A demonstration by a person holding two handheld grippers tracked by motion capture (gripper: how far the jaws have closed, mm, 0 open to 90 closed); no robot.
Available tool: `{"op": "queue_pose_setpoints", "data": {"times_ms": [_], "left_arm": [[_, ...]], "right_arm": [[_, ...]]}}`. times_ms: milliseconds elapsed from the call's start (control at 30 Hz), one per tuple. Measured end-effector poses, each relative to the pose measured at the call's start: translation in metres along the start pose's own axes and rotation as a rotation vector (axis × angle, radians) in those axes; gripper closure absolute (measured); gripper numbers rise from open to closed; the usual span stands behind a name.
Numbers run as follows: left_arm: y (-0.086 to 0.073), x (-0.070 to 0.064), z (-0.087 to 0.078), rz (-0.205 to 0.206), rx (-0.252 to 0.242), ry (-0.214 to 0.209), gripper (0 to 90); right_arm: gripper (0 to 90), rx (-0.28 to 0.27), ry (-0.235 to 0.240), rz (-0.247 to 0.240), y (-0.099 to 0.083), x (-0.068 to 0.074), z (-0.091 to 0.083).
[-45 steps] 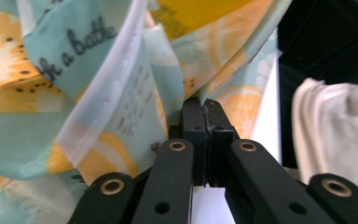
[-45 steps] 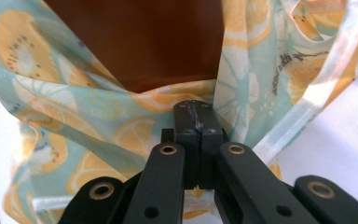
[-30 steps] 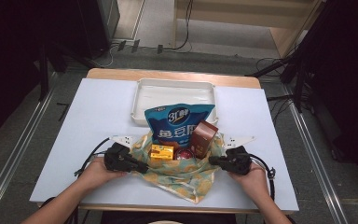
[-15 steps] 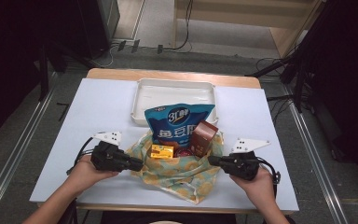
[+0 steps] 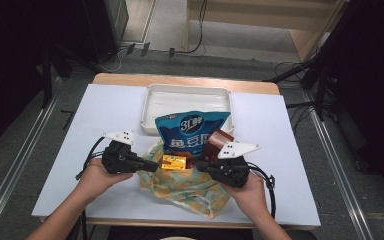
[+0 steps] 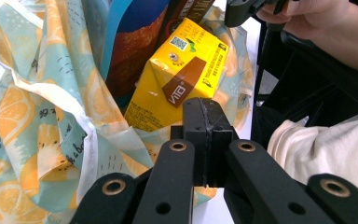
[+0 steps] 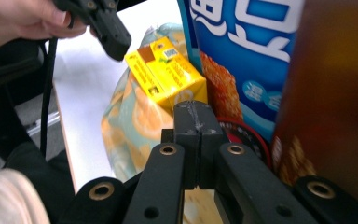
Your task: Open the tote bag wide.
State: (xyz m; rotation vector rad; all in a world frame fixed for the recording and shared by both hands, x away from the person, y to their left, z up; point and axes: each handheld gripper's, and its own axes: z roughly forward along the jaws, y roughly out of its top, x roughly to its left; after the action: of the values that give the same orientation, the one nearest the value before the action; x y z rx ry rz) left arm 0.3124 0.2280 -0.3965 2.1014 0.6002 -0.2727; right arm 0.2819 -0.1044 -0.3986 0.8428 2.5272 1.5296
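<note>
I'm reading "ViTa" on the yellow carton (image 6: 182, 77) lying in the orange-print bag (image 5: 180, 185), "31" on the blue pouch (image 5: 192, 131) at its 12 o'clock | left gripper (image 5: 152, 166) pressing together at its 9 | right gripper (image 5: 200, 166) pressing together at its 3, both hands lying level.

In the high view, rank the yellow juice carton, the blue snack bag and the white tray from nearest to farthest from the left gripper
1. yellow juice carton, just right of the left gripper, on the cloth.
2. blue snack bag, behind the carton.
3. white tray, at the table's far side.
</note>
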Motion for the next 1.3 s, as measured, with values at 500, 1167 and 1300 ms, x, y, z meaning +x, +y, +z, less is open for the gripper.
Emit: {"op": "queue_pose_setpoints", "data": {"times_ms": [500,1167,1300], "left_arm": [[-0.007,0.008,0.006,-0.016,0.026,0.001,90.0],[-0.015,0.028,0.016,-0.068,0.03,0.032,89.7],[-0.016,0.032,0.019,-0.071,0.041,0.051,89.4]], "right_arm": [[90.0,0.031,-0.015,-0.009,-0.006,0.006,0.019],[90.0,0.113,0.066,-0.025,-0.049,0.008,0.019],[90.0,0.131,0.039,-0.009,-0.061,0.003,0.015]]}}
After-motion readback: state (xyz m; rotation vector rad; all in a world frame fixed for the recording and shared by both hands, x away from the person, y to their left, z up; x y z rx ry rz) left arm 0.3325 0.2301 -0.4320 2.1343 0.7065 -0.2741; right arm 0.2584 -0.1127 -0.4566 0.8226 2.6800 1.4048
